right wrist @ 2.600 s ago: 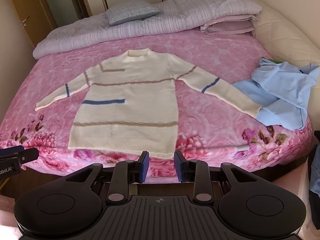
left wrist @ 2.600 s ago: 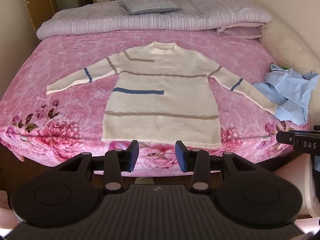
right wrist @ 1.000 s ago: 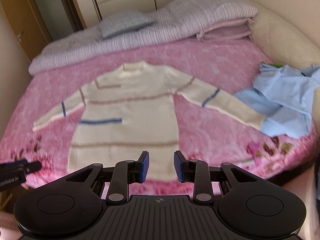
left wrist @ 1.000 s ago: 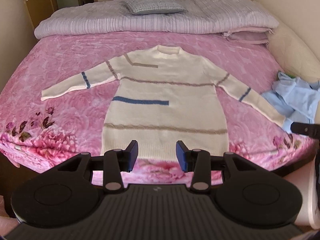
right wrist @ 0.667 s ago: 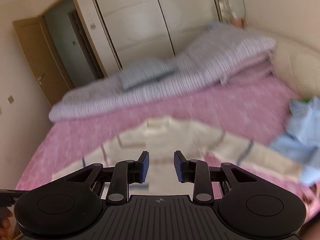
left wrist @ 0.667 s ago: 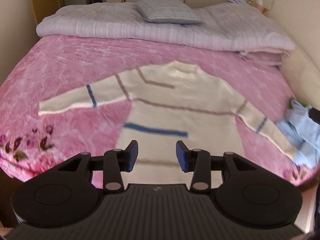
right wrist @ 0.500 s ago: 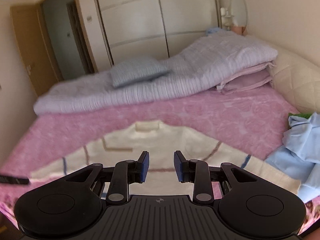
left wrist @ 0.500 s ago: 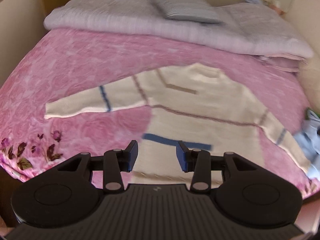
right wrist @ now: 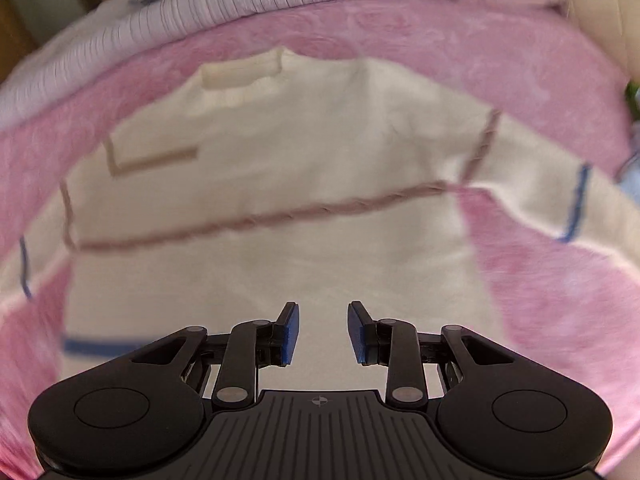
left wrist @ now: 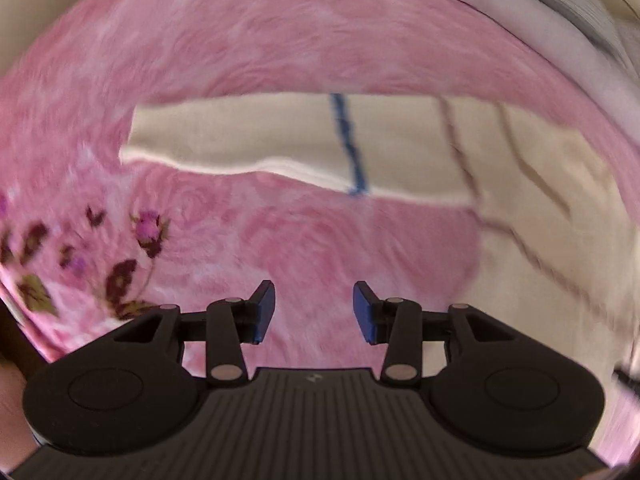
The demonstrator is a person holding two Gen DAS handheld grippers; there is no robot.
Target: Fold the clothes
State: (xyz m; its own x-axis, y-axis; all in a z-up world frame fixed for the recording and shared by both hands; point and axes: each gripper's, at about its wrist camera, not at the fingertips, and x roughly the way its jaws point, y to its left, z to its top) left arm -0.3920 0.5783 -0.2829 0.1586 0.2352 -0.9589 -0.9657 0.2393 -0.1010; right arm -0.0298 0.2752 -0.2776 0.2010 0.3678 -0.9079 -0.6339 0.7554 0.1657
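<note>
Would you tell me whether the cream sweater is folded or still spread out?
Spread flat: sweater lies open on the pink bedspread, both sleeves out sideways.

The left gripper (left wrist: 313,312) hangs with jaws apart and nothing between them, over bare pink blanket (left wrist: 280,36). The nearest cloth is the sweater's sleeve (left wrist: 280,140), lying flat across the view beyond the fingertips, with open blanket on both sides of it up to the cuff. The right gripper (right wrist: 323,332), jaws also apart and empty, is over the sweater (right wrist: 280,184) body, which lies flat. Behind the collar a ridge of folded quilts (right wrist: 168,12) closes off the far side. At the right edge lies what seems to be blue cloth (right wrist: 631,184), blurred.
</note>
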